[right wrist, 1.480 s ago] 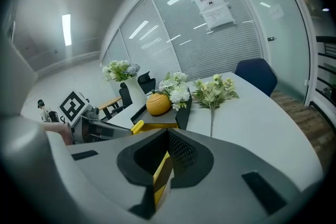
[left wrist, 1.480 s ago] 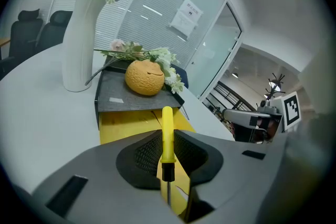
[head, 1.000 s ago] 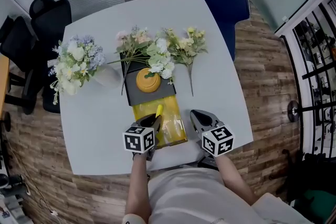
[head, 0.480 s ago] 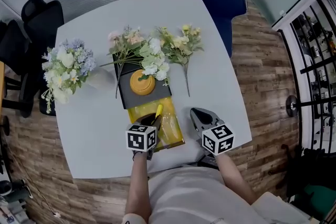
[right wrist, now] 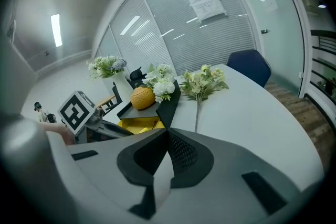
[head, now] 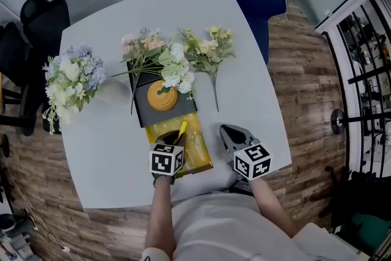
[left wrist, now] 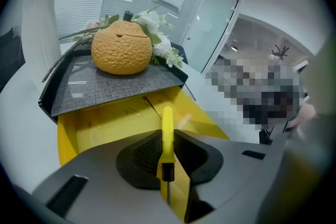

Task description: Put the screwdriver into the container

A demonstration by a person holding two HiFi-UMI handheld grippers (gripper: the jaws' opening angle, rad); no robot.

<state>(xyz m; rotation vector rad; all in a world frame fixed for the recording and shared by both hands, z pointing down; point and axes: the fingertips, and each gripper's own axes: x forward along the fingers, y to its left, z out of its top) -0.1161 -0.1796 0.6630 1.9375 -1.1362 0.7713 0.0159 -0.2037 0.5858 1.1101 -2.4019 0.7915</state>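
Right now the left gripper [left wrist: 167,168] is clamping the screwdriver [left wrist: 167,136] between its jaws, which are pressing in on the black collar where the yellow handle meets the metal shaft. The handle is pointing forward, away from the camera. In the head view this gripper is sitting at lower centre of the frame, and the screwdriver [head: 182,129] is hanging over the open near part of the yellow container [head: 202,159]. Whether its tip is touching the inside I cannot tell. A dark grey tray [head: 182,110] is covering the container's far part and is carrying a round orange object [head: 161,95], so only the near opening is free.

The right gripper [right wrist: 167,136] is doing no work: its jaws are pinched together on nothing, and it is resting to the right of the container, near the table [head: 110,150] edge.

Judging by this, picking up and carrying are done; what is remaining is lowering the tool into the yellow opening and letting go.
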